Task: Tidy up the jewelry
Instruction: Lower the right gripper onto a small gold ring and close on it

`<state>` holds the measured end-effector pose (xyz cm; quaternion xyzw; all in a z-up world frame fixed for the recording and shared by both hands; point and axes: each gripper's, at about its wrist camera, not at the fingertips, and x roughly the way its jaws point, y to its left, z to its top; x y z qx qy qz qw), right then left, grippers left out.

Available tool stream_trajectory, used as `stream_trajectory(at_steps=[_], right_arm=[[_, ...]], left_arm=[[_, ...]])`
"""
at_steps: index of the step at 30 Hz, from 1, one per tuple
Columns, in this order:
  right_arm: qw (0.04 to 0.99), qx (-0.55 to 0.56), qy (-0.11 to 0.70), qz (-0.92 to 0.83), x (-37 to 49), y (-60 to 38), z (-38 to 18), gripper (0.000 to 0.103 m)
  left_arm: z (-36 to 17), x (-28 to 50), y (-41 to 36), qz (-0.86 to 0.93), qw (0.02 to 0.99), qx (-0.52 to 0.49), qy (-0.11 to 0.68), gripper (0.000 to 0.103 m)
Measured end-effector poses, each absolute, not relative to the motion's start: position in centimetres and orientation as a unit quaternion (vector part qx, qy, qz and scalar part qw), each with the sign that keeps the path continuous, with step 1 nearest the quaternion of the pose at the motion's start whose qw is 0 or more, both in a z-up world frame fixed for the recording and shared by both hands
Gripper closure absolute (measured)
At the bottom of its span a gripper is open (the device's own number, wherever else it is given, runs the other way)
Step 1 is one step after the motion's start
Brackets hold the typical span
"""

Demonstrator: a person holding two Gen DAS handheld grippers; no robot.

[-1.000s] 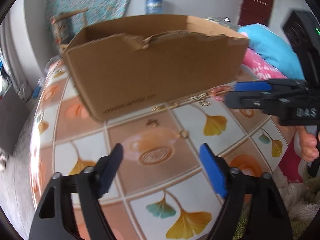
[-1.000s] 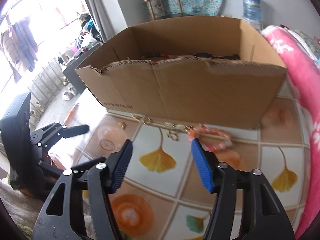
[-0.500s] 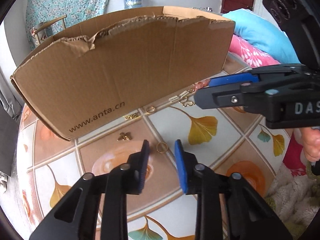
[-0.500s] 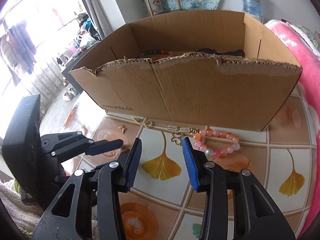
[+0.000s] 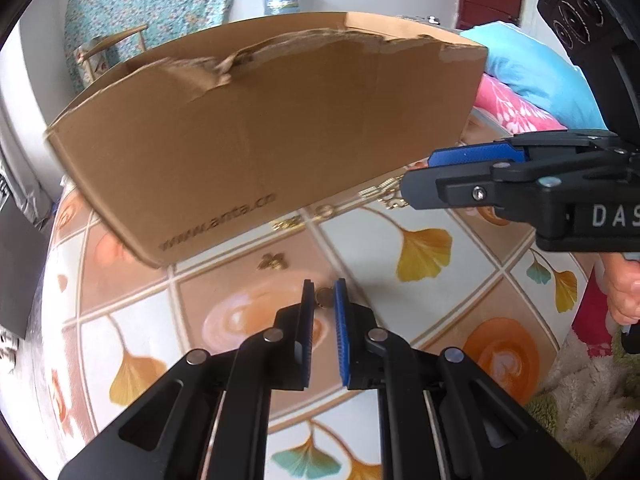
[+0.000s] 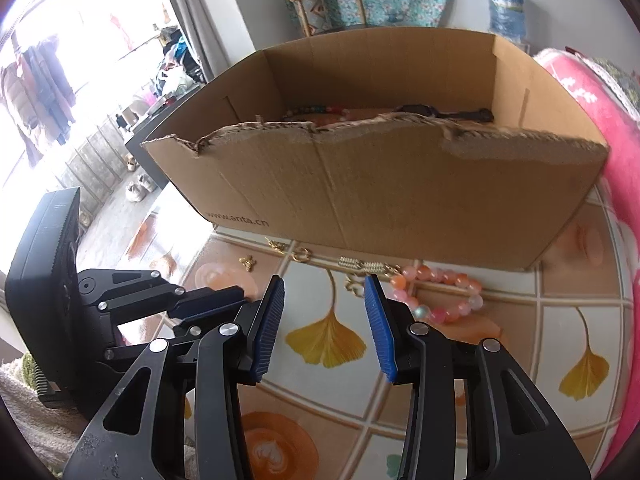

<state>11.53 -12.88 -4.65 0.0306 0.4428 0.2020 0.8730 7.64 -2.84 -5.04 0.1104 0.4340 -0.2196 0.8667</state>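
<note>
Gold ring (image 5: 324,297) pinched between left gripper (image 5: 323,294) fingers on tiled tabletop (image 5: 424,280), right gripper (image 6: 324,300) fingers apart near pink bead bracelet (image 6: 444,294), cardboard box (image 6: 380,184) behind.

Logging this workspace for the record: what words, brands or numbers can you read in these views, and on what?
"www.anta.cn": printed on the front wall of the brown cardboard box; blurred but matching in the left wrist view.
"DAS": white letters on the black body of the right hand-held gripper, cut off at the frame edge.
No other readable text.
</note>
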Motion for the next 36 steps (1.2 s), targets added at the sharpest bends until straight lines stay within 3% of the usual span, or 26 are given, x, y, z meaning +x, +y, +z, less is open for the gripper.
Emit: stream_trajectory(at_steps=[7, 17, 25, 36], right_arm=[[0.873, -0.004, 0.436, 0.220, 13.3, -9.7, -5.3, 0.064], [0.868, -0.060, 0.447, 0.209, 15.3, -7.5, -6.7, 0.084], [0.867, -0.082, 0.449, 0.200, 15.8, -7.1, -7.3, 0.094], [0.858, -0.070, 0.466, 0.202, 13.1, -7.6, -7.1, 0.095]], left_arm=[[-4.9, 7.2, -0.5, -0.195, 0.872, 0.088, 0.441, 0.093], [-5.0, 7.1, 0.2, -0.197, 0.873, 0.079, 0.440, 0.094], [-5.1, 7.1, 0.1, -0.196, 0.873, 0.079, 0.439, 0.094], [-5.0, 7.1, 0.5, -0.192, 0.874, 0.080, 0.440, 0.094]])
